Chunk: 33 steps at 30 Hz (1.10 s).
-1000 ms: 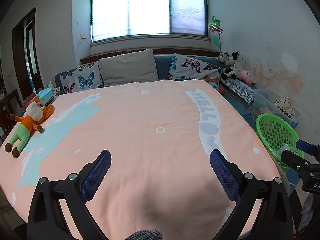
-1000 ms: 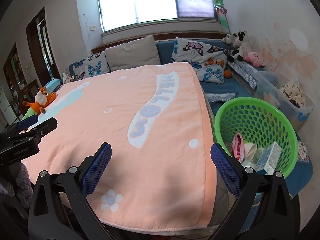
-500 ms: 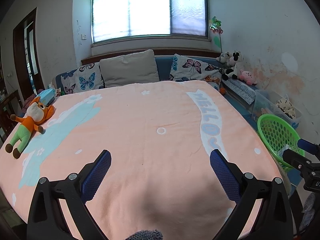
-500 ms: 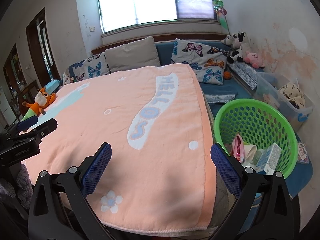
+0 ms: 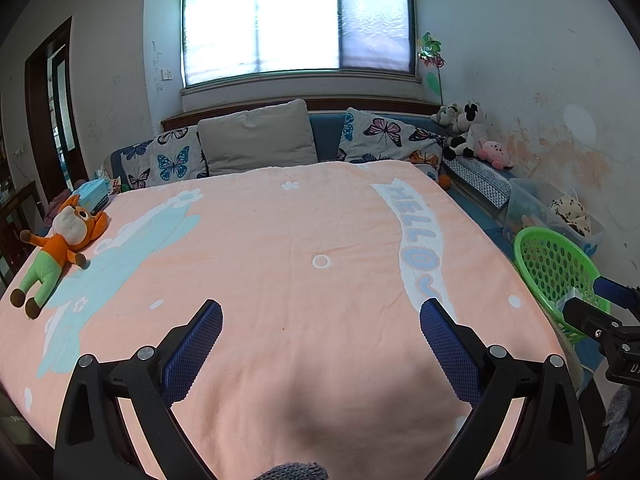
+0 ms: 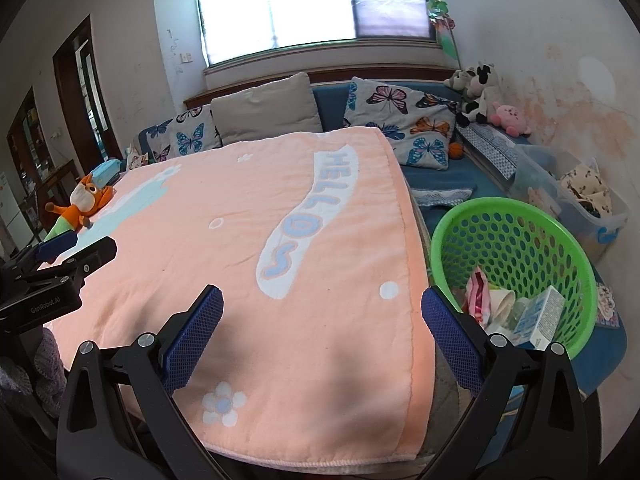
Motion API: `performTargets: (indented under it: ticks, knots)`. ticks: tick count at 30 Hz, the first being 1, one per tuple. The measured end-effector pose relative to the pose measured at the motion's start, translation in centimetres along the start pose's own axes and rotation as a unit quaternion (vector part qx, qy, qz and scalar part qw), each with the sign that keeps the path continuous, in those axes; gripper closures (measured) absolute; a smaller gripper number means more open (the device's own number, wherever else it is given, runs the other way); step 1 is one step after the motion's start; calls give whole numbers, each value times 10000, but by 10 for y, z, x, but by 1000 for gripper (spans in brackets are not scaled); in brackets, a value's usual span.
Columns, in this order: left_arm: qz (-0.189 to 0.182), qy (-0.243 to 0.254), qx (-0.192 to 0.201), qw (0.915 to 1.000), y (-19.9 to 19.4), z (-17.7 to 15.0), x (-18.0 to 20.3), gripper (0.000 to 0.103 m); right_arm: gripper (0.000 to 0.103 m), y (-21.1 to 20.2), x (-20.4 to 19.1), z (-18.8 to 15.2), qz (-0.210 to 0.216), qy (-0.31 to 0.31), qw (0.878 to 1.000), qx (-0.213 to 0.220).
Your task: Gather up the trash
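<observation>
Hovering over the peach blanket [image 5: 280, 248], the left tool [image 5: 320, 316] and the right tool [image 6: 322, 300] are both spread wide and hold nothing. At four o'clock in the right wrist view, just beside the blanket's edge, the green basket [image 6: 560, 236] holds the trash: a pink wrapper [image 6: 478, 294], a paper cup [image 6: 502, 304] and a small carton [image 6: 540, 318]. A plush fox [image 5: 60, 240] lies at nine o'clock.

basket [image 5: 556, 264] contents hidden, trash [image 6: 516, 312] labels unreadable
</observation>
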<state>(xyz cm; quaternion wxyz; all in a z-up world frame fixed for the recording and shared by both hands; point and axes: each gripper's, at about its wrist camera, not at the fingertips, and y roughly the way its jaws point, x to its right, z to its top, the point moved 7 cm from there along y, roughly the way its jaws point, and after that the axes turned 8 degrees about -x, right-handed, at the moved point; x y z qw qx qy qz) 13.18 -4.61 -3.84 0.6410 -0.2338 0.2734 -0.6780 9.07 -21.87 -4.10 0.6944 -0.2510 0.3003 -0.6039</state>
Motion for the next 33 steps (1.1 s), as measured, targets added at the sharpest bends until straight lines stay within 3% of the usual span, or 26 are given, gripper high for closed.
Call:
performTargets:
  ticks: [33]
  knots:
    - [33,40,36,10000,-1,1,3,7,4,2,-4,1,26,38,10000,33]
